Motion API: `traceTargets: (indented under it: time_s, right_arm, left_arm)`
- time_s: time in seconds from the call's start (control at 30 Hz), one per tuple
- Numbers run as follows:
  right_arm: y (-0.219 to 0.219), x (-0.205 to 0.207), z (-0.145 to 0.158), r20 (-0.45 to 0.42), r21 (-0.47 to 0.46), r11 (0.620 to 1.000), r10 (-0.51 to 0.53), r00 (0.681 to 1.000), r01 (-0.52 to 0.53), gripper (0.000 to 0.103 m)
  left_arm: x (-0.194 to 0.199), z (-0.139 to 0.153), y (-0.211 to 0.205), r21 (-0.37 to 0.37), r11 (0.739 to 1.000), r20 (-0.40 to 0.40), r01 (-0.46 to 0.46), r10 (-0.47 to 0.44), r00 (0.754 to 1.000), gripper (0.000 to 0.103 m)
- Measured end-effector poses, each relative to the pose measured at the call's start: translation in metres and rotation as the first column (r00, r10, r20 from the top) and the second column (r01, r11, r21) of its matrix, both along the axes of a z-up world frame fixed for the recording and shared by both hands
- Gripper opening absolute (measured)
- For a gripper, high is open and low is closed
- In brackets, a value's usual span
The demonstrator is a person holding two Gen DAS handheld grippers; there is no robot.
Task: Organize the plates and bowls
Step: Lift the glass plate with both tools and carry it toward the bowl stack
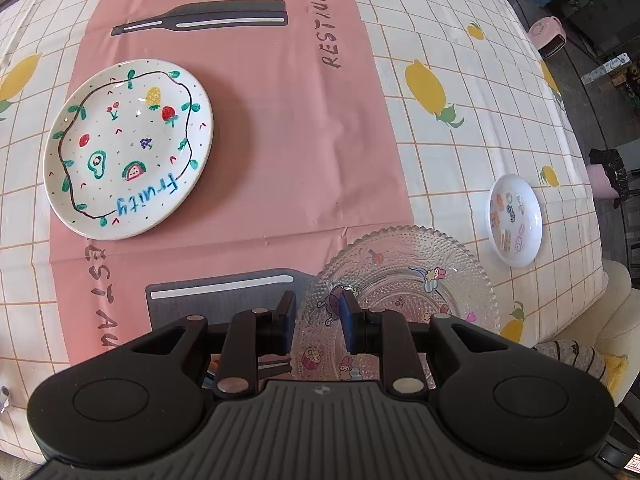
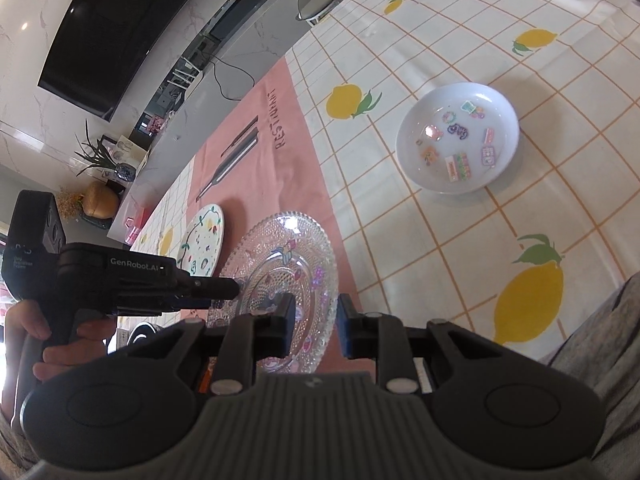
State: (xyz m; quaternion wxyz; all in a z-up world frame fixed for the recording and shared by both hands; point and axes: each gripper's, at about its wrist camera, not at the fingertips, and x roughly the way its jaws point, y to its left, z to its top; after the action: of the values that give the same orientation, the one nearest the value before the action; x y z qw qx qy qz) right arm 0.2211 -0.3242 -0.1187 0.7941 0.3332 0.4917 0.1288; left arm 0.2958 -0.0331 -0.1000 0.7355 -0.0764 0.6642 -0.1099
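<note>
A clear glass plate [image 1: 404, 288] with cartoon stickers lies at the near edge of the pink mat; it also shows in the right wrist view [image 2: 280, 276]. My left gripper [image 1: 318, 320] is open, its fingers straddling the glass plate's left rim. My right gripper [image 2: 314, 326] is open, its fingers straddling the glass plate's near right rim. A white "Fruity" plate [image 1: 128, 148] lies on the mat to the left, also in the right wrist view [image 2: 204, 240]. A small white bowl [image 1: 516, 220] with stickers sits to the right, also in the right wrist view [image 2: 458, 138].
The table carries a lemon-print checked cloth [image 1: 460, 60] and a pink "Restaurant" mat [image 1: 288, 128]. The table's right edge drops to a cushioned seat [image 1: 592, 320]. A TV [image 2: 120, 28] and shelf lie beyond the far edge.
</note>
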Motion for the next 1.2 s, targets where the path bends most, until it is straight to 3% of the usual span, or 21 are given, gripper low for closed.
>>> traceTargets:
  time_s: [0.23,0.6,0.63,0.7,0.73,0.83,0.9,1.0,1.13,1.2]
  right_arm:
    - [0.01,-0.007,0.009,0.025,-0.099,0.995,0.032,0.999,-0.03,0.023]
    - [0.023,-0.015,0.005,0.001,-0.205,0.965,0.167,0.986,-0.163,0.023]
    - [0.026,-0.016,0.006,0.009,-0.216,0.961,0.18,0.984,-0.174,0.023]
    - [0.03,-0.018,0.008,0.021,-0.221,0.955,0.206,0.978,-0.197,0.023]
    - [0.032,-0.017,0.007,0.018,-0.207,0.956,0.217,0.976,-0.209,0.022]
    - [0.038,-0.015,0.0,-0.006,-0.186,0.953,0.243,0.97,-0.24,0.017]
    - [0.041,-0.014,-0.004,-0.016,-0.24,0.944,0.229,0.973,-0.226,0.011]
    - [0.034,-0.011,-0.008,-0.006,-0.197,0.955,0.224,0.975,-0.221,0.001]
    - [0.034,-0.008,-0.012,-0.03,-0.244,0.948,0.206,0.978,-0.206,0.001]
    - [0.03,-0.007,-0.012,-0.026,-0.232,0.954,0.189,0.982,-0.19,0.005]
  left_arm:
    - [0.002,-0.006,-0.01,0.018,1.0,-0.011,0.015,-0.014,1.0,0.026]
    - [0.002,-0.021,-0.024,0.084,0.994,-0.038,0.07,-0.067,0.997,0.026]
    - [0.002,-0.021,-0.025,0.073,0.994,-0.039,0.081,-0.078,0.996,0.021]
    - [0.003,-0.022,-0.027,-0.071,0.995,-0.099,0.07,-0.077,0.992,0.016]
    - [0.002,-0.021,-0.03,-0.089,0.994,-0.103,0.064,-0.073,0.992,0.016]
    - [-0.001,-0.01,-0.054,0.034,0.989,-0.027,0.141,-0.14,0.99,0.016]
    - [-0.003,-0.005,-0.062,0.038,0.985,-0.013,0.171,-0.171,0.985,0.016]
    - [-0.002,-0.002,-0.068,0.072,0.982,0.005,0.175,-0.176,0.984,0.016]
    - [0.003,-0.003,-0.065,0.162,0.976,0.051,0.148,-0.158,0.986,0.016]
    - [0.006,-0.005,-0.061,0.211,0.969,0.071,0.128,-0.146,0.987,0.016]
